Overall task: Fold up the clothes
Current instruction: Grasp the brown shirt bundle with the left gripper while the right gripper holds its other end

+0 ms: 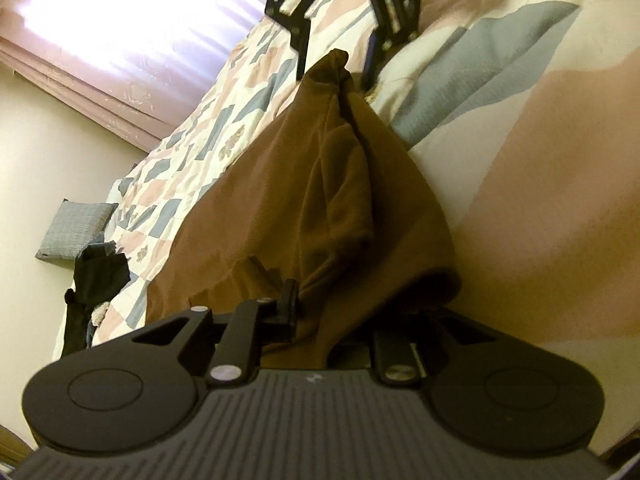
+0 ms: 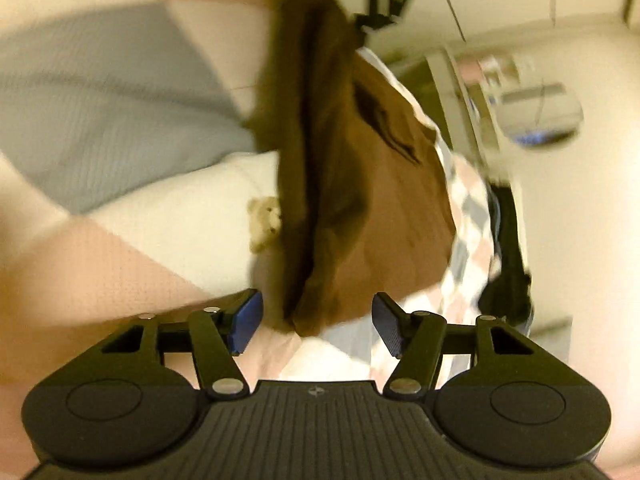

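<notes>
Grips a bunched edge of the brown garment in the left gripper at the bottom centre of the left view, jaws narrowed on the cloth, one finger hidden beneath it. Has the right gripper spread wide, blue pads either side of the garment's near tip and apparently not touching it. Leaves the cloth strung as a twisted, creased length between the two tools, over the patchwork bedspread. Risks catching only one layer, or nothing, on closing, since the tip sits just ahead of the pads rather than deep between them. Risks pressing in the dark lengthwise creases at mid-frame if laid down unspread. Might also sag from the single hold and brush the dark clothing at the right edge of the right view
</notes>
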The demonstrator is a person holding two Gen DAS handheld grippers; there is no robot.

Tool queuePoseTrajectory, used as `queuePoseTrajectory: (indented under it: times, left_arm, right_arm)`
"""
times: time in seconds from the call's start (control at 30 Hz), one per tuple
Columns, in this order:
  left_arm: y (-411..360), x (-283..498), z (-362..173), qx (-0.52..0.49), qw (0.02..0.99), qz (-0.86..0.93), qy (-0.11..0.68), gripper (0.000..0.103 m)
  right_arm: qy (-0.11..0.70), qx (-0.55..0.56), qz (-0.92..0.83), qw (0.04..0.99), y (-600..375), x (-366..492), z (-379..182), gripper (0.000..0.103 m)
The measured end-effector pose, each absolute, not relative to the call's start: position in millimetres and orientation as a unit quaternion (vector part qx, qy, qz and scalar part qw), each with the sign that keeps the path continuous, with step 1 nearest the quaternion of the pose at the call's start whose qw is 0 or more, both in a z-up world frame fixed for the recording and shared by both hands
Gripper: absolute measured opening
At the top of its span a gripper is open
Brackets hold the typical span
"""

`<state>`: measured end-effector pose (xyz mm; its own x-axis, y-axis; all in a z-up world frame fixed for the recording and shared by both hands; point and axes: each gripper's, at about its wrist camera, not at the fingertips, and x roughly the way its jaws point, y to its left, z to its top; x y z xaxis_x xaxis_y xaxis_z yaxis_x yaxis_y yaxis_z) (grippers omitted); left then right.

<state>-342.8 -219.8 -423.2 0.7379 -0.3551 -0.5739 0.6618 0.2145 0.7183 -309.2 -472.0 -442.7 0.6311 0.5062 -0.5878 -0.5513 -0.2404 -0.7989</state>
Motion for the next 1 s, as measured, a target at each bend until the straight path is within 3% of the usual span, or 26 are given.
queuePoseTrajectory:
  times: [0.03,0.07,0.17,0.37,0.47,0.6,0.67,0.7,0.73,0.8,0.87,0.93,1.0]
  left_arm:
    - [-219,-343,-423,0.529,0.766,-0.335,0.146,0.012]
    - [-216,-337,-416,0.51,0.771,-0.344,0.161,0.012]
    - [-208,-320,-391,0.448,0.786,-0.372,0.208,0.009]
    - [-143,-221,-320,0.177,0.84,-0.373,0.353,0.008]
    - [-106,-169,-293,0.037,0.838,-0.357,0.411,0.008]
    - [-50,-99,-320,-0.126,0.823,-0.298,0.466,0.008]
    - [-28,-76,-348,-0.198,0.801,-0.273,0.494,0.008]
    - [-18,-68,-364,-0.235,0.788,-0.258,0.507,0.008]
    - [-7,-60,-380,-0.27,0.774,-0.243,0.519,0.008]
    - [3,-54,-396,-0.321,0.751,-0.24,0.526,0.009]
    - [9,-50,-404,-0.353,0.736,-0.243,0.525,0.01]
    - [10,-46,-403,-0.361,0.734,-0.249,0.518,0.018]
    - [10,-40,-402,-0.367,0.736,-0.25,0.511,0.022]
  right_arm:
    - [0.017,-0.661,0.436,0.611,-468,-304,-445,0.046]
    - [0.018,-0.662,0.442,0.605,-465,-299,-448,0.026]
    - [0.103,-0.626,0.484,0.603,-454,-272,-420,0.013]
    - [0.332,-0.483,0.559,0.587,-408,-160,-308,0.011]
    - [0.372,-0.441,0.561,0.594,-372,-90,-266,0.012]
    - [0.416,-0.387,0.561,0.601,-319,8,-268,0.013]
    - [0.459,-0.34,0.554,0.605,-294,51,-296,0.015]
    - [0.482,-0.315,0.545,0.609,-286,67,-312,0.02]
    - [0.509,-0.277,0.53,0.619,-282,87,-328,0.03]
    - [0.562,-0.163,0.499,0.639,-285,123,-351,0.036]
    - [0.589,-0.026,0.464,0.661,-313,143,-362,0.061]
    - [0.593,0.08,0.437,0.671,-347,143,-364,0.071]
    - [0.591,0.158,0.417,0.673,-377,138,-365,0.072]
